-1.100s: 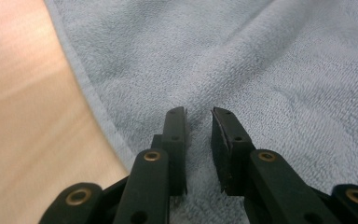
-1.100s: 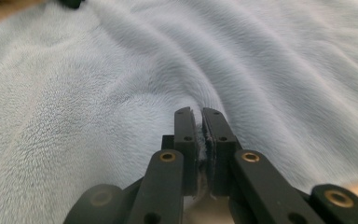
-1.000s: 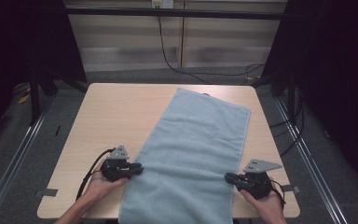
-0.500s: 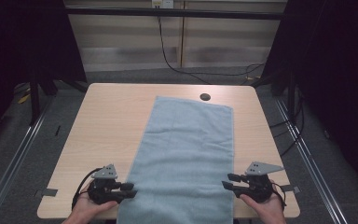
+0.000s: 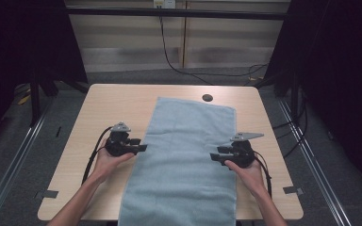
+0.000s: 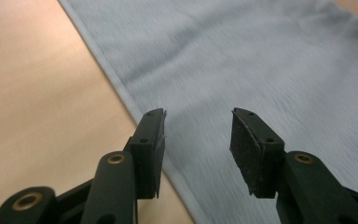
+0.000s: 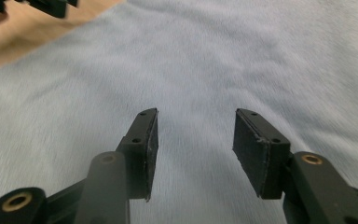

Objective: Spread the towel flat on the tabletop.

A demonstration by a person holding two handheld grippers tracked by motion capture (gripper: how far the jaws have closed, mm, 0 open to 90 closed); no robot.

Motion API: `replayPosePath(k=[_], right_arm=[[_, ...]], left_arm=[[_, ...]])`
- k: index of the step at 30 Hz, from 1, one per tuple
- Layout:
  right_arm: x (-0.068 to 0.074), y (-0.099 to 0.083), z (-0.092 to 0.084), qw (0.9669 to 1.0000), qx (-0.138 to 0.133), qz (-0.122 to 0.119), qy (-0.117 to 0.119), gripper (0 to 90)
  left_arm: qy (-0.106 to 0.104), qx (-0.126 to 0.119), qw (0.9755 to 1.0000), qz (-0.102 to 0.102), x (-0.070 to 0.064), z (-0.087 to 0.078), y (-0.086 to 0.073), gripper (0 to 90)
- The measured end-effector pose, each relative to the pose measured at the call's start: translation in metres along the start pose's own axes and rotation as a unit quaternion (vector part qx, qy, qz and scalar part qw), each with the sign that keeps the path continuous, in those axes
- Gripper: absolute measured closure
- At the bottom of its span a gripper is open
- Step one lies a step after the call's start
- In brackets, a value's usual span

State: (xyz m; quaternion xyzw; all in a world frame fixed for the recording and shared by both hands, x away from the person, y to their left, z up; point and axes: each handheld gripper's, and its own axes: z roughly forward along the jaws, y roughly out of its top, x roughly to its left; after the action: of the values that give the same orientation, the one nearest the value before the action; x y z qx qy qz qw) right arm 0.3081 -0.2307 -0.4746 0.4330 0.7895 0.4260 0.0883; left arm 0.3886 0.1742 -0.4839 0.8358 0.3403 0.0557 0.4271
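Since the earlier frame I see both claws moved up the towel's (image 5: 188, 160) long edges, jaws just opened. High view: left claw (image 5: 141, 147) and right claw (image 5: 215, 157) flank it on the surface (image 5: 108, 108). Left gripper view: jaws apart over the hem, empty. Right gripper view: jaws apart above towel, empty.

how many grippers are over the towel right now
2. The left gripper reaches over the towel's left edge, about midway along it; the right gripper reaches over its right edge, opposite. Both have open jaws with nothing between them.
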Motion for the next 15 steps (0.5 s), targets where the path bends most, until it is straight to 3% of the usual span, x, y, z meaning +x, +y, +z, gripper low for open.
replayPosePath(k=[1,3,4,7,9,11,13,15], right_arm=[[0.001,0.004,0.006,1.0000,0.008,-0.004,0.000,49.3],[0.000,0.010,0.015,0.9999,0.008,-0.007,-0.001,48.9],[-0.002,0.011,0.018,1.0000,0.003,-0.006,0.000,48.6],[-0.009,0.012,0.026,1.0000,0.005,0.001,0.000,47.1],[-0.013,0.009,0.030,0.9999,0.015,0.008,-0.003,47.1],[-0.014,0.005,0.034,0.9995,0.028,0.000,-0.013,46.6],[-0.013,0.003,0.036,0.9994,0.033,-0.001,-0.014,46.1],[-0.012,0.003,0.036,0.9994,0.033,0.000,-0.014,44.9]], left_arm=[[0.007,0.005,0.9999,0.007,0.001,0.004,0.004,55.8],[-0.009,0.001,0.9998,-0.019,0.003,0.011,0.006,56.1],[-0.008,0.000,0.9998,-0.016,0.001,0.014,0.005,55.7],[0.009,0.030,0.9993,0.019,-0.005,0.020,-0.002,56.3],[0.002,0.041,0.9989,0.023,-0.006,0.021,-0.008,56.5],[0.010,0.036,0.9984,0.044,-0.010,0.018,-0.012,56.4],[0.007,0.045,0.9979,0.046,-0.011,0.014,-0.014,56.5],[0.000,0.039,0.9980,0.049,-0.013,0.008,-0.021,56.7]])
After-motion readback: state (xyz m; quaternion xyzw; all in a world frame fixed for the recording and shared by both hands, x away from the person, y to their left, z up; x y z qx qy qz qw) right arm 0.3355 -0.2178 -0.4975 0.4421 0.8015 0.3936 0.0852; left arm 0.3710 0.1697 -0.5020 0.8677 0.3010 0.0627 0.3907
